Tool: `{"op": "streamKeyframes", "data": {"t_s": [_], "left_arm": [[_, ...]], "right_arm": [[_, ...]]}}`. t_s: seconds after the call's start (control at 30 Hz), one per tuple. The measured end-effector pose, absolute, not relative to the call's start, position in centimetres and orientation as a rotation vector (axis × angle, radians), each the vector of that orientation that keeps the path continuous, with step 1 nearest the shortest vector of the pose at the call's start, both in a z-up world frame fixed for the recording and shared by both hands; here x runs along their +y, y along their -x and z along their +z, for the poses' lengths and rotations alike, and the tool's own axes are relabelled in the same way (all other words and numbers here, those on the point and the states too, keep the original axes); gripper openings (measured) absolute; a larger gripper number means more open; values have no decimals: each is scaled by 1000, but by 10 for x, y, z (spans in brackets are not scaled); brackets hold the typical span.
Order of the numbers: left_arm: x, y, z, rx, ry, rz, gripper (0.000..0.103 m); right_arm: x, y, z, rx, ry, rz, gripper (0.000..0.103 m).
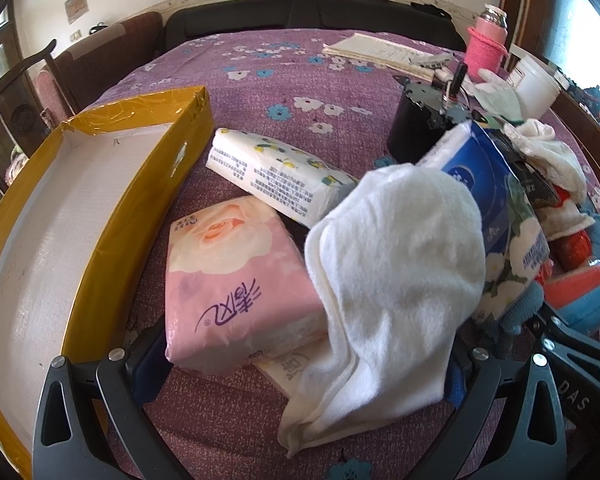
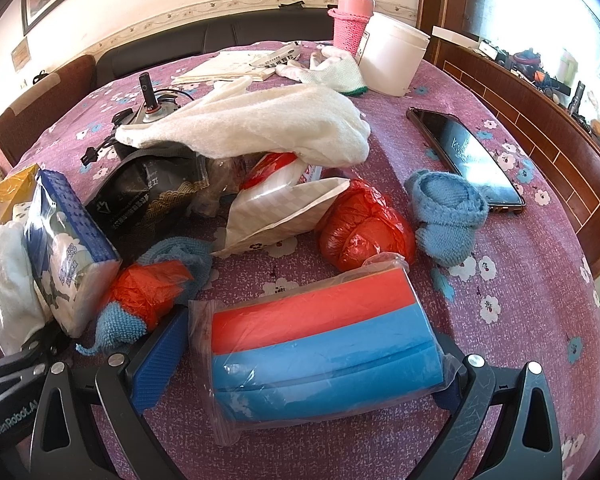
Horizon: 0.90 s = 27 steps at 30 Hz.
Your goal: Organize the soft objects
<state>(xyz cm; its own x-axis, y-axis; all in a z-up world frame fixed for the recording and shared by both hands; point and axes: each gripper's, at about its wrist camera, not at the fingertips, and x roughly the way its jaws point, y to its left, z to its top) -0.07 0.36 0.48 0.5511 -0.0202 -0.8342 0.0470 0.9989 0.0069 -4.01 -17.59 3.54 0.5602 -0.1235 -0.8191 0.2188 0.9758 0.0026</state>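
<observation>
We are straddling the bagged sponge pack (image 2: 324,344) with the right tool (image 2: 304,364), fingers spread; squeezing gently at its middle should be avoiding slippage.

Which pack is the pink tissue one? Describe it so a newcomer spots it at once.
Start at the yellow box on the left of the purple table. Just right of its long wall lies the pink pack, nearest the left gripper, with a white towel draped against its right side. Unlike the white pack behind it, it has a big rose and purple script.
</observation>
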Motion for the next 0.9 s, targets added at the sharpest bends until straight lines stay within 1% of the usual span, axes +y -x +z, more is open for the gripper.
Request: {"op": "streamKeyframes", "data": {"t_s": [0.23,0.9], "left_arm": [[4,3,3,981,-35,-49,103],[2,6,6,991,-36,-65,103]], "right_arm": [[-176,44,36,1009,-88,-137,102],[-173,52,37,1006,-90,-152,102]]}}
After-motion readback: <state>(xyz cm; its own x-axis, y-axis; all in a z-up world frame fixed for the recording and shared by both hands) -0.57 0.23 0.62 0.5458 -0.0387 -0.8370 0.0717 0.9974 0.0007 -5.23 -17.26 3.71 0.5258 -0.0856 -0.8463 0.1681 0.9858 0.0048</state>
